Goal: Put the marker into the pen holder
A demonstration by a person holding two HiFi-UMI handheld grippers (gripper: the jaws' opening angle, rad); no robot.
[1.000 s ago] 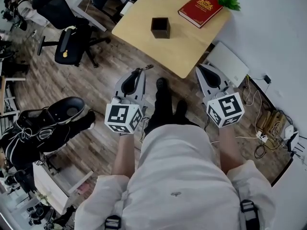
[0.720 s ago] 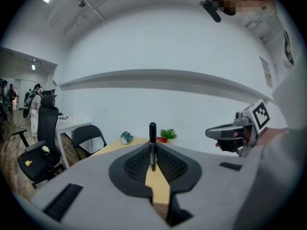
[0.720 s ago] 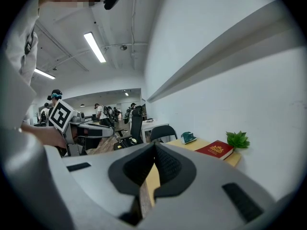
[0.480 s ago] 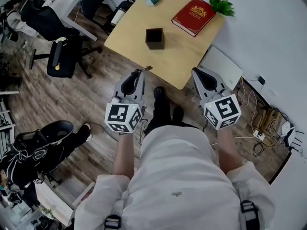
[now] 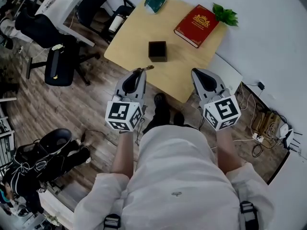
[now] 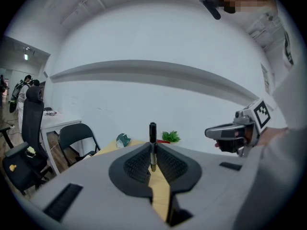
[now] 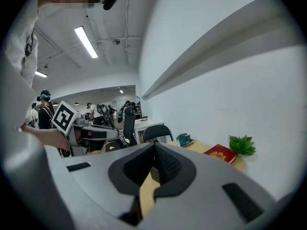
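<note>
Fingers [image 6: 135, 164] of the left gripper [image 6: 152, 151] are pressed together on a slim dark marker [image 6: 152, 137]. It stands upright between their ribbed pads, with its black end poking above them. Alongside, the right gripper [image 7: 154, 150] has its own fingers [image 7: 169, 166] closed tip to tip with nothing between them, so it seems to have no part in the job at this moment.

From the head view, the person in a white shirt holds both tools out in front. The left one's tip lies about at the near edge of the light wooden counter [image 5: 127, 37], and the right one's lies by that counter's right-hand edge. How high either sits above the surface I cannot tell.

Farther in, the dark square pen holder [image 5: 157, 51] stands open-topped near the middle of the counter. It is apart from the marker's end, with bare wood between them, and nothing shows sticking out of its opening. Beyond it lie a red hardcover book [image 5: 197, 18] and a small green leafy plant [image 5: 224, 15] at the far corner by the white wall. A teal object [image 5: 155, 2] sits at the other far corner.

As I judge it, the pick-up is done: the marker is firmly held and pointed toward the holder. What is left is the larger part. The marker has to be carried over the opening, lined up with it, lowered in and released.
</note>
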